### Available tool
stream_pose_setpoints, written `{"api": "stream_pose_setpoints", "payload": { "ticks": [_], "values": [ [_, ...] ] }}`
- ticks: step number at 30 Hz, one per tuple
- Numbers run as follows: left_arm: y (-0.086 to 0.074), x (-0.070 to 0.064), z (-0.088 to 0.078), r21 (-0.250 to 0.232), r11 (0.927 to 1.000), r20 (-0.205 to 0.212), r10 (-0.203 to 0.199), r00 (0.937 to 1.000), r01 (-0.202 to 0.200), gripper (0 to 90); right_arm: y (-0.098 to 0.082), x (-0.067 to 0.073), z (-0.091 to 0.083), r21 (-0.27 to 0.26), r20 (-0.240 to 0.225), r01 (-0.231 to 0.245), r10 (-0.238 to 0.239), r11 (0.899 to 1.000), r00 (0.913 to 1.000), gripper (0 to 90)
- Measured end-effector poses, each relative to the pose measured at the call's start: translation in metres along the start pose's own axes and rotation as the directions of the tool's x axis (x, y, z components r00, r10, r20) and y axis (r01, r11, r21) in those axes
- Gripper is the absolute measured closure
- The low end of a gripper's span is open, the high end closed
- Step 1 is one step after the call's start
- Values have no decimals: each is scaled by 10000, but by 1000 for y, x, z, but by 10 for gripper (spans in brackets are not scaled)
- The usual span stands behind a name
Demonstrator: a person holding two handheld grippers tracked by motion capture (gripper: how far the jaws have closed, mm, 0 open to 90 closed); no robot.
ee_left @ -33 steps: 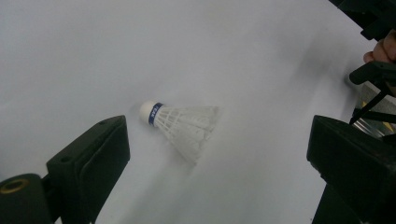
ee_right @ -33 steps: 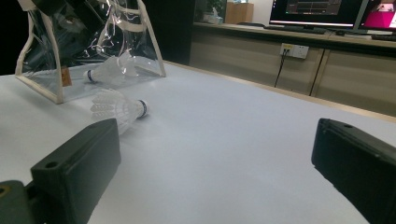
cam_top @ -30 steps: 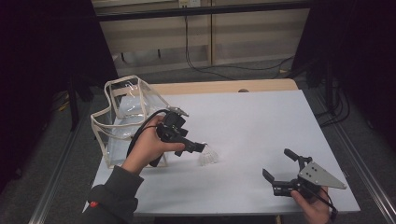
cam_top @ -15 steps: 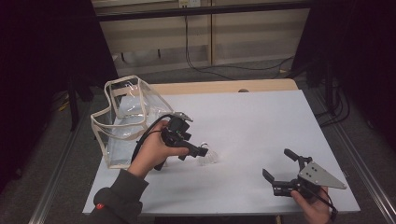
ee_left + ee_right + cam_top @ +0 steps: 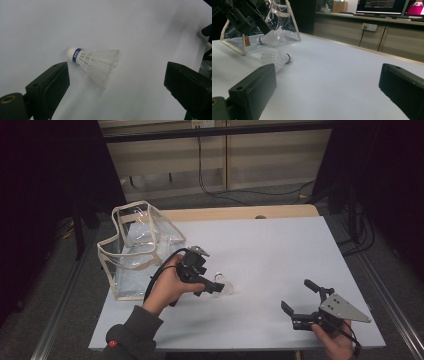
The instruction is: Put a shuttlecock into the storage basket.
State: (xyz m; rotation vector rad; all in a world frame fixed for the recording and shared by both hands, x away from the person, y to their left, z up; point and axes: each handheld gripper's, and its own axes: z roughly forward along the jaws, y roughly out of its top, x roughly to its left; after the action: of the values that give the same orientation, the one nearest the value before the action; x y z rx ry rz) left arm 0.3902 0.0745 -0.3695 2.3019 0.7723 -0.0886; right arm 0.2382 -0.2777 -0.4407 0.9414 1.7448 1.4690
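**The birdie lies just ahead of the left gripper**

In the high view, the left gripper (image 5: 216,286) is a little left of the middle of the frame, low over the white table (image 5: 280,255). The shuttlecock (image 5: 224,285) lies on the table right at its tips. In the left gripper view the shuttlecock (image 5: 93,63) sits left of the middle, closer to the left jaw. Its round white nose with the blue band points to the upper left, and its feathers spread to the right. It lies on its side, slanted across the gap. The jaws stand wide apart and hold nothing.

The right gripper (image 5: 299,306) waits at the lower right of the high view, wide open too and holding nothing. It is well apart from the shuttlecock, so the left one is much nearer. I think the left gripper needs to go a bit forward and close.

The clear bag (image 5: 137,247) stands at the left of the table.
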Motion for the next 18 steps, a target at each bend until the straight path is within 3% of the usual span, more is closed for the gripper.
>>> {"api": "stream_pose_setpoints", "payload": {
  "ticks": [14,18],
  "values": [
    [-7,1,13,146,9997,-347,192,9992,-187,75,0,0,0,-4,-5,-5,5,10000,10000,13],
    [-7,3,16,26,10000,-332,26,9994,-26,84,0,0,0,-6,-11,-8,8,10000,10000,13]
  ]
}}
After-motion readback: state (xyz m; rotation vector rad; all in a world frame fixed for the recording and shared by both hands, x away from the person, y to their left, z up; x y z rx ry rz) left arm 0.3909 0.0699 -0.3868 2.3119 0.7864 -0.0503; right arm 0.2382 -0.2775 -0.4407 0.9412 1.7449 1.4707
